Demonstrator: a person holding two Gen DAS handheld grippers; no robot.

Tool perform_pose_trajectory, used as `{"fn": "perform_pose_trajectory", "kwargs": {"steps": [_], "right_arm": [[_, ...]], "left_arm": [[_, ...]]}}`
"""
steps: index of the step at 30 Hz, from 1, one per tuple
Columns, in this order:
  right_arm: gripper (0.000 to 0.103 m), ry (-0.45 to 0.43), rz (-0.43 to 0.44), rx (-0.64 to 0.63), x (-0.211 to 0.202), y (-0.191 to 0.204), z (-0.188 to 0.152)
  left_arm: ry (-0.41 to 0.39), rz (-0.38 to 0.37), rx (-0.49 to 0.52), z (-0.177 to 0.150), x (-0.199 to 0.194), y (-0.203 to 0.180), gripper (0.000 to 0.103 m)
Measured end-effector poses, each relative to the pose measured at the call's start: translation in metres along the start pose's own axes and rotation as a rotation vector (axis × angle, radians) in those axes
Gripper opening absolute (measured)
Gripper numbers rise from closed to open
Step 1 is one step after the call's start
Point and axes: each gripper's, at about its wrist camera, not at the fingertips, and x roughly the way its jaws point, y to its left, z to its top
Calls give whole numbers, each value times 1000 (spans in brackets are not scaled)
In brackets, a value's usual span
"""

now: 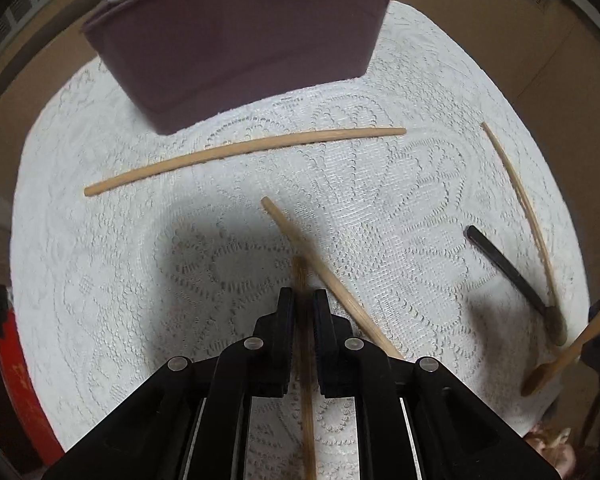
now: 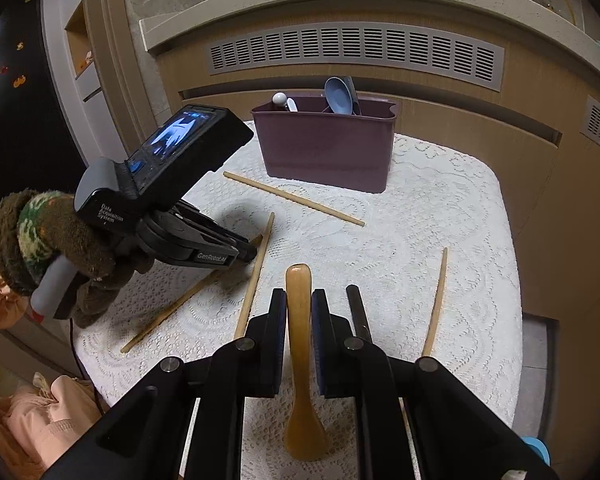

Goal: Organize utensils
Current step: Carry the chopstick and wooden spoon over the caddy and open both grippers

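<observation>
My left gripper (image 1: 303,300) is shut on a wooden chopstick (image 1: 305,360) low over the white lace cloth (image 1: 120,280); it also shows in the right wrist view (image 2: 248,254). My right gripper (image 2: 298,300) is shut on a wooden spoon (image 2: 300,360), held above the cloth; the spoon shows at the far right of the left wrist view (image 1: 567,352). A purple utensil bin (image 2: 327,148) stands at the back of the cloth, holding a blue spoon (image 2: 337,96) and a white-handled utensil (image 2: 280,100). Loose chopsticks (image 1: 244,156) (image 1: 331,276) (image 2: 435,304) lie on the cloth.
A black utensil handle (image 1: 503,268) lies at the right beside a thin chopstick (image 1: 519,200). A wooden cabinet with a vent grille (image 2: 355,56) runs behind the table. The cloth's front and right edges drop off to the floor. Pink fabric (image 2: 40,412) lies at lower left.
</observation>
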Motion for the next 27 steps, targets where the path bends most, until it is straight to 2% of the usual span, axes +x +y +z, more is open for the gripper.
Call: {"fn": "perform_pose_trajectory", "kwargs": {"steps": [3, 6, 9, 12, 17, 21, 24, 27], "right_arm": [[12, -6, 4, 9, 0, 1, -1], [12, -14, 6, 27, 0, -2, -2], [12, -28, -3, 43, -5, -5, -4], [12, -47, -15, 54, -17, -9, -5], [12, -104, -3, 75, -42, -13, 13], [12, -246, -43, 33, -87, -12, 60], [12, -370, -74, -18, -125, -8, 119], [12, -460, -86, -45, -147, -5, 170]], "left_arm": [[9, -32, -50, 4, 1, 7, 9], [-77, -32, -83, -9, -3, 9, 6], [-214, -37, -137, -38, -18, 13, 6], [-340, -96, -212, -66, -46, 17, 6], [-636, -86, -171, -81, -142, 10, 6], [-873, -70, -122, -62, -234, 8, 6], [-1048, -40, -91, -46, -297, 14, 6], [-1191, -9, -65, -24, -331, 13, 6]]}}
